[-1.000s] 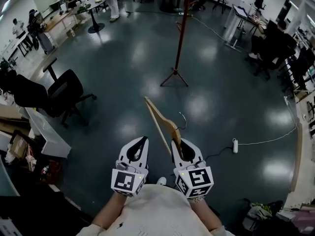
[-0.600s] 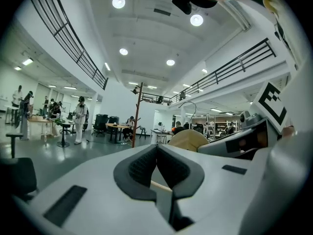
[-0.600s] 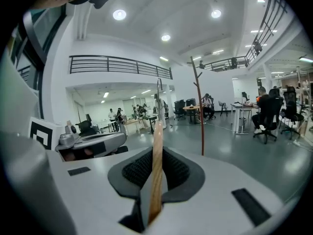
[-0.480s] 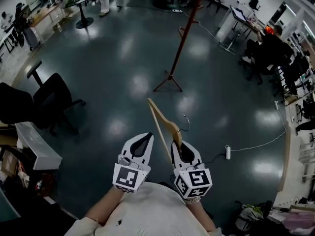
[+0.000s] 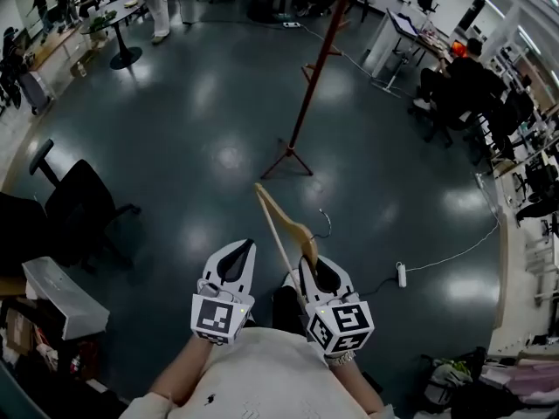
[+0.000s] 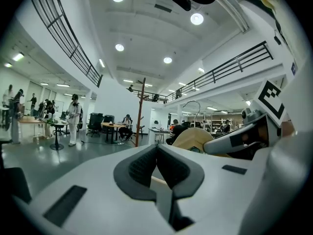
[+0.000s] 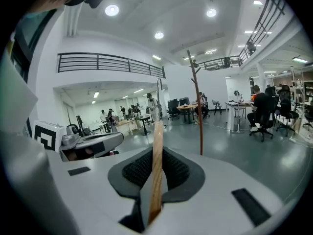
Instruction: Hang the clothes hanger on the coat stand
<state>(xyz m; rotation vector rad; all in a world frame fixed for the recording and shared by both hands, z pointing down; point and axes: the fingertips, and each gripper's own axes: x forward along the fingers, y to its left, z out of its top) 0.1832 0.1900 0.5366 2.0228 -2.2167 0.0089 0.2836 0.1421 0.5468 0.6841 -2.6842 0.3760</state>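
Observation:
My right gripper (image 5: 312, 267) is shut on a wooden clothes hanger (image 5: 281, 225), which sticks up and forward from the jaws; its metal hook (image 5: 325, 223) curls to the right. In the right gripper view the hanger (image 7: 157, 170) stands edge-on between the pads. The red-brown coat stand (image 5: 307, 90) rises from its tripod feet on the floor ahead, also seen as a thin pole (image 7: 197, 106) and further off as the coat stand (image 6: 139, 109). My left gripper (image 5: 231, 264) is held beside the right one, shut with nothing in it.
A black office chair (image 5: 74, 208) and a white desk corner (image 5: 61, 297) are at the left. A power strip with cable (image 5: 401, 274) lies on the floor at right. People sit at desks (image 5: 454, 81) at the far right; a round table (image 5: 122, 24) is far left.
The view has advanced toward the coat stand, which now stands closer and higher in the head view. Both grippers keep their pose, the hanger still held in the right one.

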